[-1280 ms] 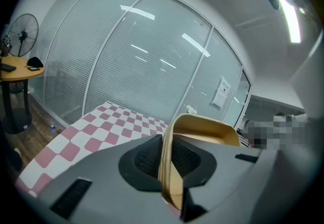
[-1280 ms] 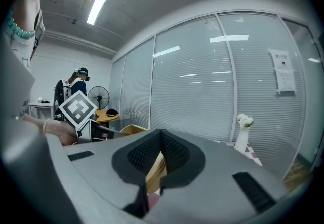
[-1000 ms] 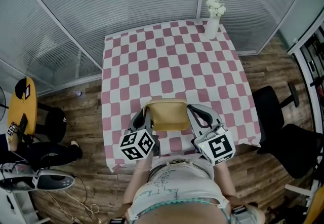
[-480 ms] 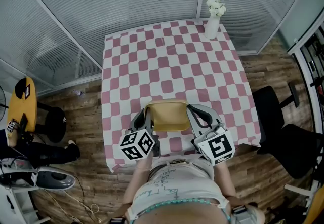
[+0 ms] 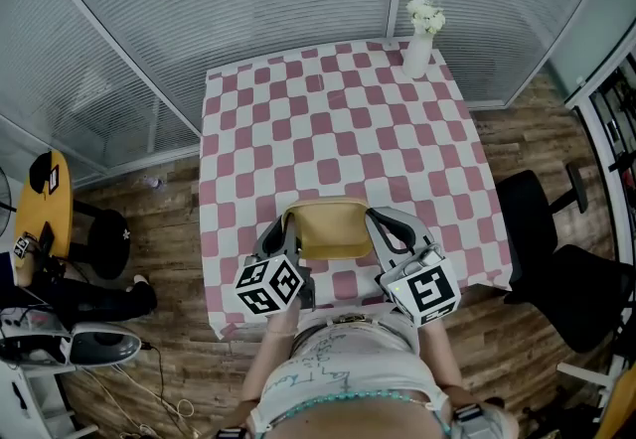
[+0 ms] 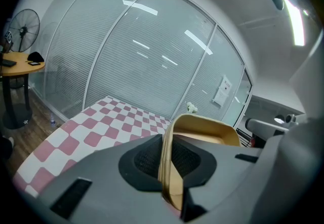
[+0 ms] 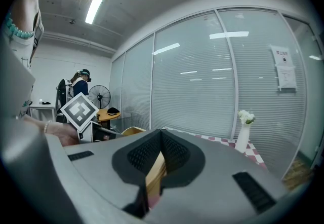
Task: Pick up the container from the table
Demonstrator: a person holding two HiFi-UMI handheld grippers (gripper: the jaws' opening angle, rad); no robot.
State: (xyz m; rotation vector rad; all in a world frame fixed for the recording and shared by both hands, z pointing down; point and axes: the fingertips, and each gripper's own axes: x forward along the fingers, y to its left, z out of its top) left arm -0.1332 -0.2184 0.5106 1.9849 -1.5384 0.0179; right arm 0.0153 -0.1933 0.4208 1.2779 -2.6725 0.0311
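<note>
A tan rectangular container (image 5: 330,227) sits low over the near part of the pink-and-white checked table (image 5: 338,119); I cannot tell whether it rests on the cloth. My left gripper (image 5: 285,229) is shut on its left wall, and that wall (image 6: 169,167) runs between the dark pads in the left gripper view. My right gripper (image 5: 375,225) is shut on the right wall, whose tan edge (image 7: 154,175) shows pinched between the pads in the right gripper view. The two marker cubes (image 5: 268,284) are close to the person's body.
A white vase with white flowers (image 5: 418,38) stands at the table's far right corner. Glass walls with blinds close off the far side. A black office chair (image 5: 556,248) is at the right, a round yellow side table (image 5: 45,204) and a person's legs at the left.
</note>
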